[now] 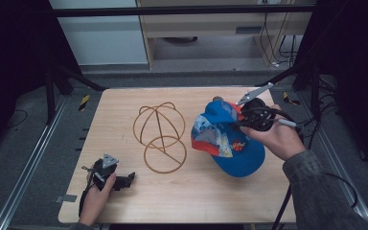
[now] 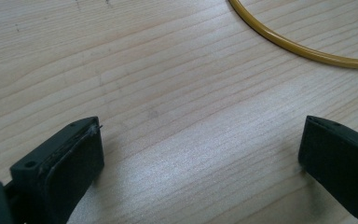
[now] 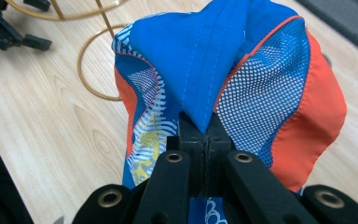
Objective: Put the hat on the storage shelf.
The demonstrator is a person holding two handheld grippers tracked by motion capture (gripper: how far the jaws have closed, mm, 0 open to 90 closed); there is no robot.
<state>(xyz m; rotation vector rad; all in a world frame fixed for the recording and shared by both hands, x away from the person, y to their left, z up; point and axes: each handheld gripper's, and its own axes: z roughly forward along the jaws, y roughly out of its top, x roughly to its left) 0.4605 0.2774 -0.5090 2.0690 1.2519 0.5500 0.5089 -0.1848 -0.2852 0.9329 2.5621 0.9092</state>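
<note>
- Jaws of the right gripper (image 3: 204, 140) are pressed together on a fold of blue cloth at the crown of the cap (image 3: 223, 70), and that pinch hides their tips.
- From above, the cap (image 1: 225, 136) hangs tilted right of the wire hat stand (image 1: 160, 136); whether its brim touches the surface (image 1: 196, 196) is unclear.
- Left gripper (image 2: 200, 154) rests low with its jaws spread over bare wood, their tips cut off by the frame edge.

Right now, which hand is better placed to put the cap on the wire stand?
Right. The right gripper is shut on the cap, beside the wire stand. The left gripper rests open on the table.
</note>
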